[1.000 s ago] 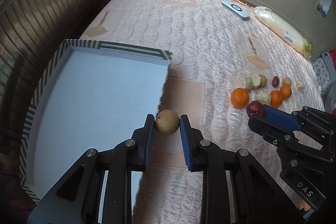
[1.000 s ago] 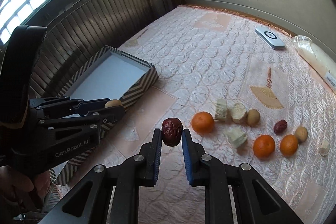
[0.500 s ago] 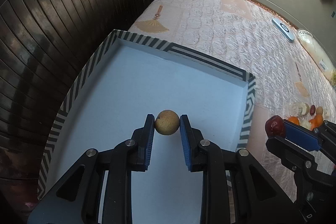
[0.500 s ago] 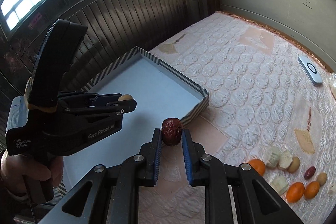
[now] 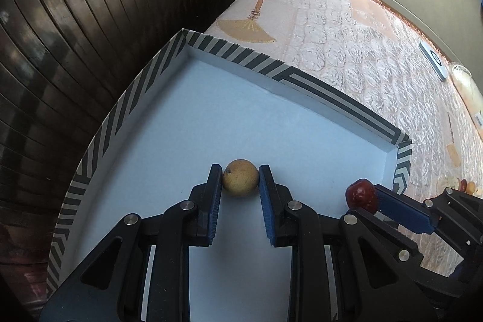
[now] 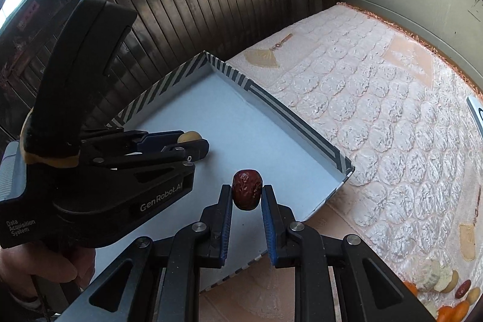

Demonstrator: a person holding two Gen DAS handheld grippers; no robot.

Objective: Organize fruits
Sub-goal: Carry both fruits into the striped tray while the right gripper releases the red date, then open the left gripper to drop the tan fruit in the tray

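While over the box (image 5: 211, 116), left hand-held gripper (image 5: 240, 181) clamps longan (image 5: 240, 181), right hand-held gripper (image 6: 247, 195) clamps jujube (image 6: 247, 189).

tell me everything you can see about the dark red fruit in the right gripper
The dark red fruit is small, oval and wrinkled, with a glossy skin, much like a dried date. It stands upright, pinched at its sides between the blue pads of the right gripper, which is shut on it. It hangs over the pale floor of the striped box, near the right corner.
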